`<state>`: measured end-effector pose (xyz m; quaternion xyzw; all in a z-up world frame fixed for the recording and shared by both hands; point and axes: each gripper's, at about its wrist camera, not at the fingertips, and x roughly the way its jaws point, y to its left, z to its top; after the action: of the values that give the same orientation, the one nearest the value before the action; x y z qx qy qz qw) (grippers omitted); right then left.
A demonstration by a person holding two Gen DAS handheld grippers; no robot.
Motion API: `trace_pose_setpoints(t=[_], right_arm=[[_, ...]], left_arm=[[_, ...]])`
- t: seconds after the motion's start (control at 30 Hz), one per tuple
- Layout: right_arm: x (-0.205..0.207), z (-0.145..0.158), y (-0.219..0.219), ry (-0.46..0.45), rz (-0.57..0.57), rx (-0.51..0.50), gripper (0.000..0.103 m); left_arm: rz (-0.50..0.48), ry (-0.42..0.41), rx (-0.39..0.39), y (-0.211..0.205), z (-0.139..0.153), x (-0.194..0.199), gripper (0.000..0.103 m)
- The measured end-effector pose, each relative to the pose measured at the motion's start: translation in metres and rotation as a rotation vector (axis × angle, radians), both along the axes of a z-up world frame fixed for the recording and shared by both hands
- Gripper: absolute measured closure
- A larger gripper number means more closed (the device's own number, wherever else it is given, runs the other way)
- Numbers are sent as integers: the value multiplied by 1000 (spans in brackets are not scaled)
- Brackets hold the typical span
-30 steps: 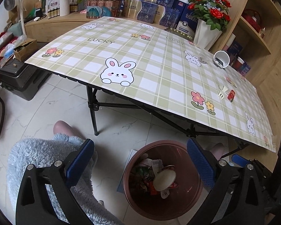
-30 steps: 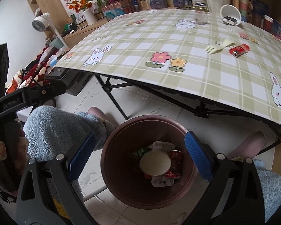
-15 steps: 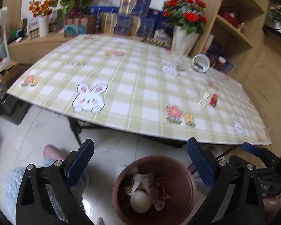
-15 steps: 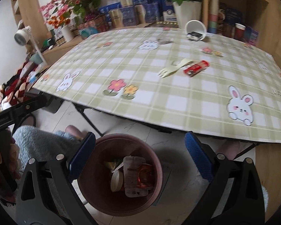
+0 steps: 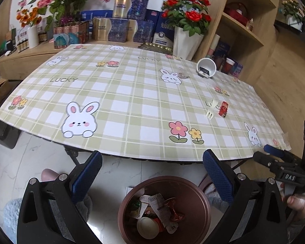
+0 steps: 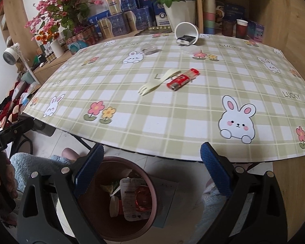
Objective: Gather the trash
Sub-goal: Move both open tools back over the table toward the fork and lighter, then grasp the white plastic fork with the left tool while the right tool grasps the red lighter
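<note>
The brown trash bin [image 5: 164, 209] on the floor holds wrappers and one round lid. On the bench [image 6: 172, 109] lie one fork [image 6: 158, 81], one red wrapper [image 6: 183, 79] and one tipped cup [image 6: 186, 33]. The fingers of the left gripper [image 5: 152, 174] and right gripper [image 6: 151, 167] are apart and empty.

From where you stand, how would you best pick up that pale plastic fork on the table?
Probably by its narrow handle, near the middle, coming straight down from above with the right claw open across its width. The fork lies flat, so only its thin edges offer grip. Its handle end nearly touches the red wrapper, so stay toward the tines.

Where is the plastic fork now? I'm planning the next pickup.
The plastic fork lies on the table, mid-table in the right wrist view, immediately left of the red wrapper.
</note>
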<state>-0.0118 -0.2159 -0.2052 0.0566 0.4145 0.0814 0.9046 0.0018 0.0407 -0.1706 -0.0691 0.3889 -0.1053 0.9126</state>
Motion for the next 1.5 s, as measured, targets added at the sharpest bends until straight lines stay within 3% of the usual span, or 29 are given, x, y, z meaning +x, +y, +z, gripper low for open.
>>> trace_pose_setpoints(t=[0.3, 0.57, 0.73, 0.93, 1.13, 1.3, 1.5], right_arm=[[27, 2, -38, -10, -70, 12, 13], [55, 8, -84, -22, -160, 39, 22], [66, 4, -98, -14, -173, 57, 38], [78, -4, -105, 2, -163, 80, 50], [89, -9, -107, 8, -161, 107, 52], [98, -13, -108, 13, -158, 135, 52], [104, -15, -104, 14, -148, 142, 53]], left_arm=[[-177, -10, 39, -41, 6, 36, 7], [-343, 20, 74, -99, -2, 92, 28], [-426, 82, 66, -132, -17, 132, 49], [-508, 126, 131, -172, -34, 170, 59], [-571, 150, 172, -201, -44, 186, 63], [-584, 168, 216, -214, -53, 197, 81], [-591, 176, 206, -224, -56, 206, 81]])
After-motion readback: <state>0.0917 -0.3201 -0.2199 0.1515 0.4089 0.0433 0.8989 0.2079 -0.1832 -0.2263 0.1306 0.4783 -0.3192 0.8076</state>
